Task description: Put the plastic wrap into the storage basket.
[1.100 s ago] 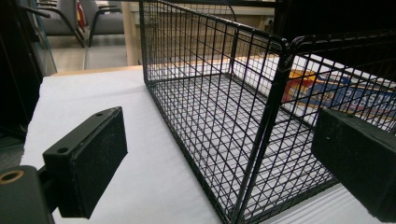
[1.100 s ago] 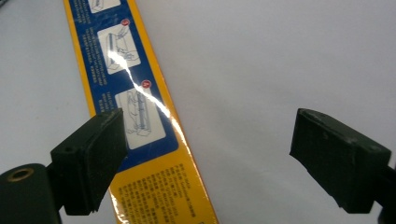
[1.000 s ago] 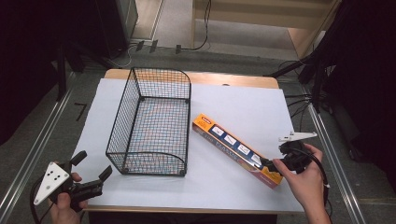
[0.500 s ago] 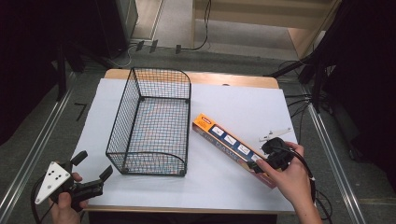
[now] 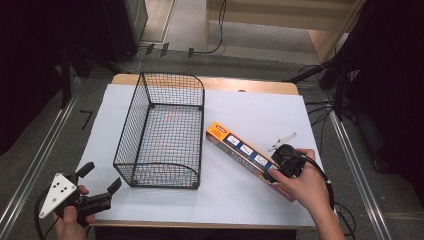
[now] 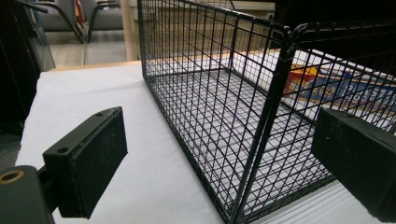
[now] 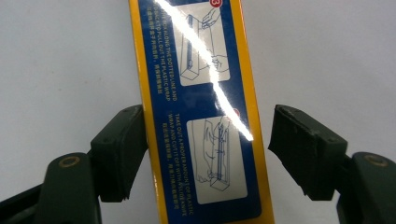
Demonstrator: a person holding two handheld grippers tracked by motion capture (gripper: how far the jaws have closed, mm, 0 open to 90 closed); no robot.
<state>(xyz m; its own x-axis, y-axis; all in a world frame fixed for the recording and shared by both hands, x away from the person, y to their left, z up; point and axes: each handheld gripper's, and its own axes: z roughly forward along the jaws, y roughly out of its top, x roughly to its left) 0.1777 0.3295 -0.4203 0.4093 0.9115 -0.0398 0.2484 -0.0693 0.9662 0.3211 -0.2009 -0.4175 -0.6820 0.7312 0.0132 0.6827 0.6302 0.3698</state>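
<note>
A long orange and blue box (image 5: 240, 147) of plastic wrap lies slantwise on the white table, to the right of a black wire basket (image 5: 172, 75). My right gripper (image 5: 274, 172) points down over the box's near end. In the right gripper view its jaws (image 7: 208, 154) straddle the box (image 7: 201, 70). They have just been closing: the left pad is at the box's edge and a narrow gap remains at the right pad. My left gripper (image 5: 102, 176) is held open at the table's near left corner. It faces the basket's near corner (image 6: 280, 93), with nothing between its jaws (image 6: 219, 158).
A white sheet (image 5: 250, 105) covers the wooden table. The basket stands left of centre with its open top upward. Cables and dark stands line the floor at the far side and along the right.
My right hand has moved left and down onto the box's near end, and its jaws now sit around the box, narrower than before. The left hand has stayed put.
</note>
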